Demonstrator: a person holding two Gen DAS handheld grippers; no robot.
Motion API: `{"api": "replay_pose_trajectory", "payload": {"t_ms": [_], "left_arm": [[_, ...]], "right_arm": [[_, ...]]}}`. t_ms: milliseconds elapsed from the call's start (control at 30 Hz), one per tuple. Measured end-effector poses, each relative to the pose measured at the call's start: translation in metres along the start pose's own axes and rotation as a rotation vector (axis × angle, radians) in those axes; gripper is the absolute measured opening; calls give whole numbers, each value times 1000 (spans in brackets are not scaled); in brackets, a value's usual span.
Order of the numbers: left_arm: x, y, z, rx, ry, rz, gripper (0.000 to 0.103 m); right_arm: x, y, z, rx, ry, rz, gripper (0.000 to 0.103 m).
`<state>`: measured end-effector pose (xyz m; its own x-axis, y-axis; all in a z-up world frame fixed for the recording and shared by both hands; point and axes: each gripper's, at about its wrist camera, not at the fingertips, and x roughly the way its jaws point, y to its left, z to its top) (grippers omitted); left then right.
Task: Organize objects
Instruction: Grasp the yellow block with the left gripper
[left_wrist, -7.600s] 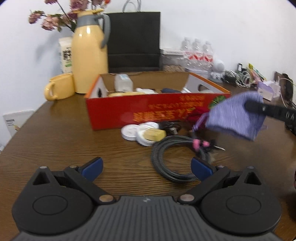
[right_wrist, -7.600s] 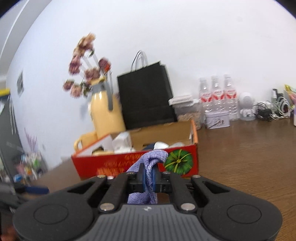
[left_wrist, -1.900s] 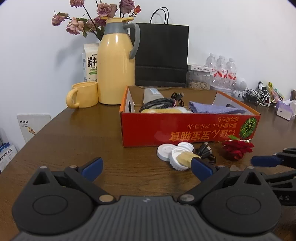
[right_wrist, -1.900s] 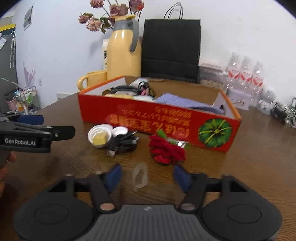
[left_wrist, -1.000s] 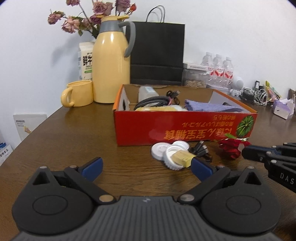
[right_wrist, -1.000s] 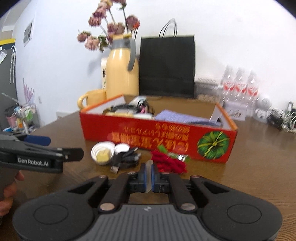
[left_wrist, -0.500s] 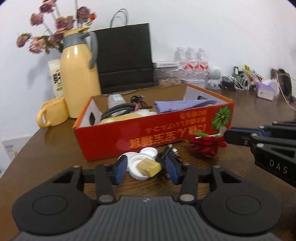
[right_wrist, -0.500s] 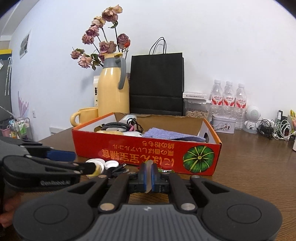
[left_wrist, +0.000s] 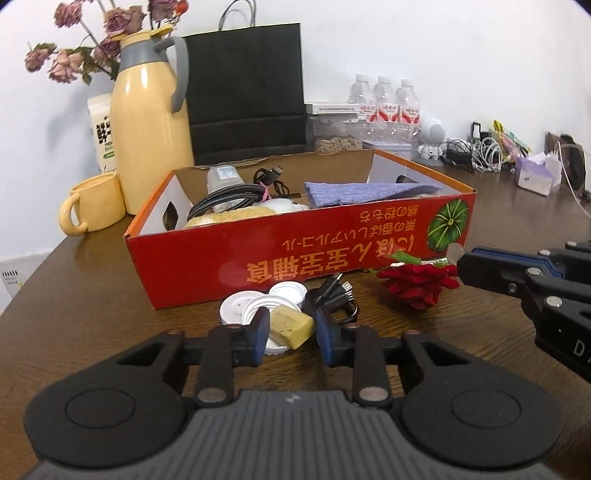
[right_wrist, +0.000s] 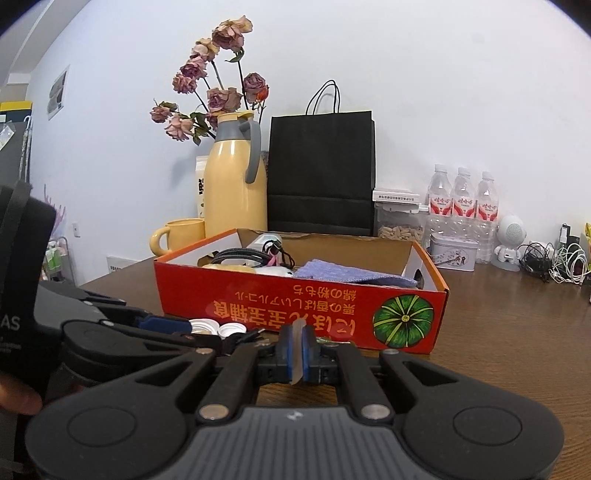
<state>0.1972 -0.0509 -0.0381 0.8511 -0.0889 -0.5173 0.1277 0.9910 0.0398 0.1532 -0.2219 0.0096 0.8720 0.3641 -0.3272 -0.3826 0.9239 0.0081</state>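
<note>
Narrowed from wide since a second ago, left gripper (left_wrist: 290, 334) closing around yellow sponge-like block (left_wrist: 291, 325) in white ribbed lid (left_wrist: 255, 314), likely for boxing. Right gripper (right_wrist: 297, 350) pinching small translucent clear piece (right_wrist: 297, 345). Beyond, red cardboard box (left_wrist: 295, 258).

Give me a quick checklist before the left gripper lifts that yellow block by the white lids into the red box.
1. Yellow block between the left gripper pads: ok, jaws closing around it.
2. Pads pressing on the block: not ok, gaps show on both sides.
3. White lids clear of the grip: cannot tell, the block rests on one.
4. Right gripper out of the way: ok, off to the side, shut on a small clear piece.
5. Room in the red box: ok, bare floor shows behind the purple cloth.
</note>
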Motion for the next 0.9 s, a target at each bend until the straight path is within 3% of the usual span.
{"api": "replay_pose_trajectory", "payload": {"t_ms": [233, 600, 733, 900], "left_arm": [[-11, 6, -2, -40, -45, -20, 14], [-17, 9, -6, -52, -50, 0, 13], [-11, 15, -8, -99, 18, -12, 15], [-10, 18, -10, -114, 26, -3, 20]], "right_arm": [[0, 0, 0, -2, -1, 3, 4], [0, 1, 0, -3, -1, 3, 4], [-1, 1, 0, -4, -2, 4, 4], [-1, 2, 0, -5, -2, 5, 4]]}}
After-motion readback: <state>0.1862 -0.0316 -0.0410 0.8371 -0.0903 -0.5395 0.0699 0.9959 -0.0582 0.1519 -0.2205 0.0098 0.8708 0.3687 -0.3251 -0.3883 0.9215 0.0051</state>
